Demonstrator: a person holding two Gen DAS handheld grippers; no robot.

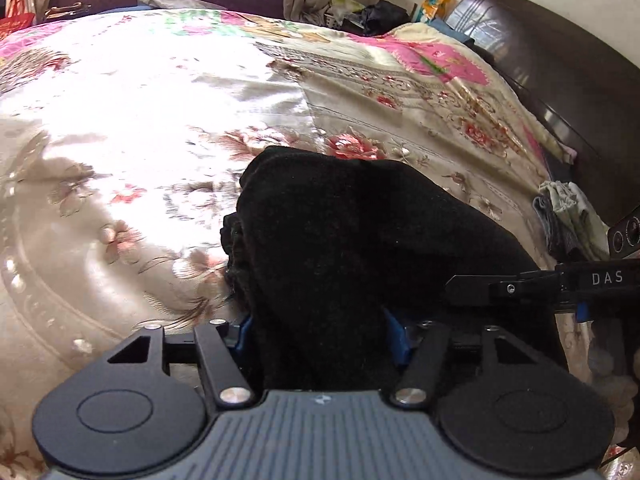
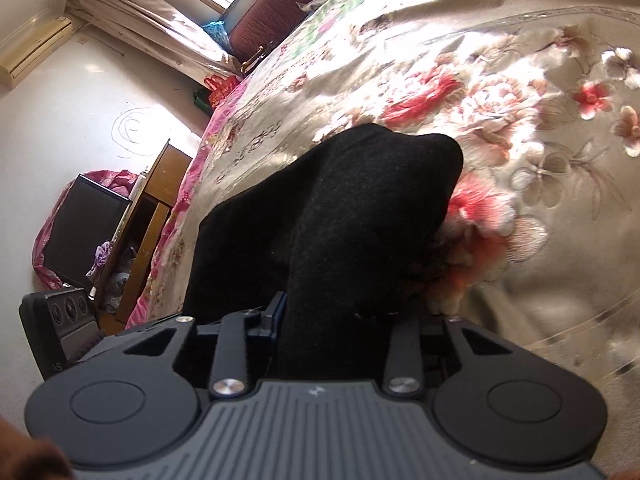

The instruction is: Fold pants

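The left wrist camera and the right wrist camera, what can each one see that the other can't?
Only the left wrist view shows the dark wooden headboard, a small pile of folded cloths near it, and the right tongs reaching in from the side. Only the right wrist view shows the window curtain, a wooden cabinet and a black screen beside the bed. Both show the black pants bunched between that camera's own tongs, lying on the flowery bedspread.

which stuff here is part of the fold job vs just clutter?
Job:
black pants
left gripper
right gripper
floral bedspread, the work surface

Clutter:
small cloth pile
dark headboard
wooden cabinet
dark screen
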